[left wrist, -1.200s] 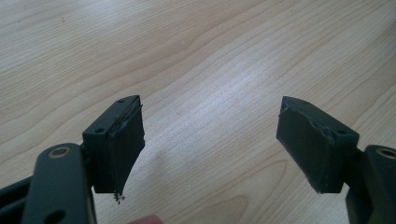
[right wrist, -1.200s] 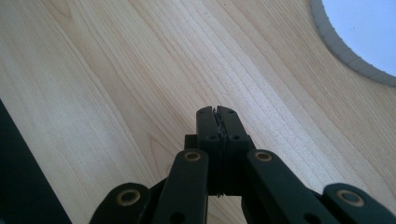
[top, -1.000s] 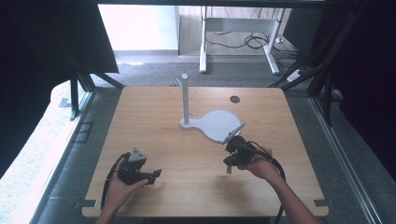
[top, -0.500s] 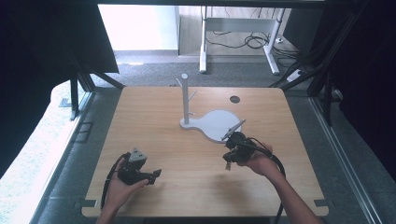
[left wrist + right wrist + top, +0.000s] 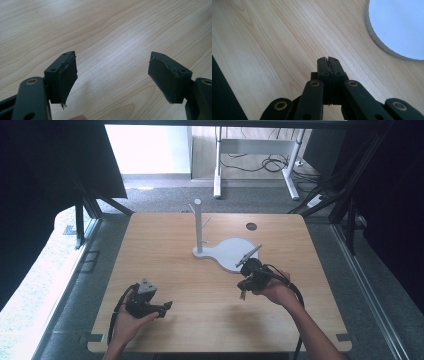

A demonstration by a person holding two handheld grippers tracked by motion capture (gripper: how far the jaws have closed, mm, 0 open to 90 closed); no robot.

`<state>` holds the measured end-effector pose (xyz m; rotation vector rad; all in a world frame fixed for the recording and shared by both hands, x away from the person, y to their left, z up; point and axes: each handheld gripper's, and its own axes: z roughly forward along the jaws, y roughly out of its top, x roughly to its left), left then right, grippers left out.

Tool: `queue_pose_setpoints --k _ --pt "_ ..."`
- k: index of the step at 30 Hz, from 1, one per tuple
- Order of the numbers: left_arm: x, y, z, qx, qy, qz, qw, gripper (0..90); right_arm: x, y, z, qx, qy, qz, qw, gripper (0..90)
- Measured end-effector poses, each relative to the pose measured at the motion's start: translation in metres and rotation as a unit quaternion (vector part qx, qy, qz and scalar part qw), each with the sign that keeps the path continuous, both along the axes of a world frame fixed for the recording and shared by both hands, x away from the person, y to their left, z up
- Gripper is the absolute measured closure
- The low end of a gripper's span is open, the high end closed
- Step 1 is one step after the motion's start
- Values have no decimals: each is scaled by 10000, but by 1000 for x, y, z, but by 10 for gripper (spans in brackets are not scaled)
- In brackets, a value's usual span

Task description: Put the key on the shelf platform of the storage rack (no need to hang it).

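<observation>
Left tongs (image 5: 112,75) spread over pale grained wood tabletop (image 5: 105,30); right tongs (image 5: 328,61) pressed together, empty, near smooth white rounded stand base (image 5: 397,25).

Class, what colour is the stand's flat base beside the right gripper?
White, on the stand's base; the high view shows it best.

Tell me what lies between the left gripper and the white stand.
Nothing: in the high view only bare wooden table separates the left gripper from the white stand. The left gripper view shows plain wood between its open fingers.
</observation>
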<state>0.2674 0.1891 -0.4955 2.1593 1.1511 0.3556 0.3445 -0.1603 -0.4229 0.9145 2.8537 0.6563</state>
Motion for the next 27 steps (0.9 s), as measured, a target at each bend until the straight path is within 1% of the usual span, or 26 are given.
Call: queue_pose_setpoints --k 8,13,17,21,27 --pt "0 -1 -1 5 10 -9 10000 236 5 3 3 -10 -3 -32 10000 900" --pt "0 0 0 -2 -1 1 10000 236 8 6 4 -38 -1 7 10000 900" --pt "0 0 0 -22 16 56 10000 236 11 7 5 -5 -10 -16 10000 900" --pt "0 1 0 8 -14 2 10000 236 13 6 7 -6 -14 -26 10000 900" --pt "0 0 0 9 5 10 10000 236 17 6 9 -13 -49 -73 10000 900"
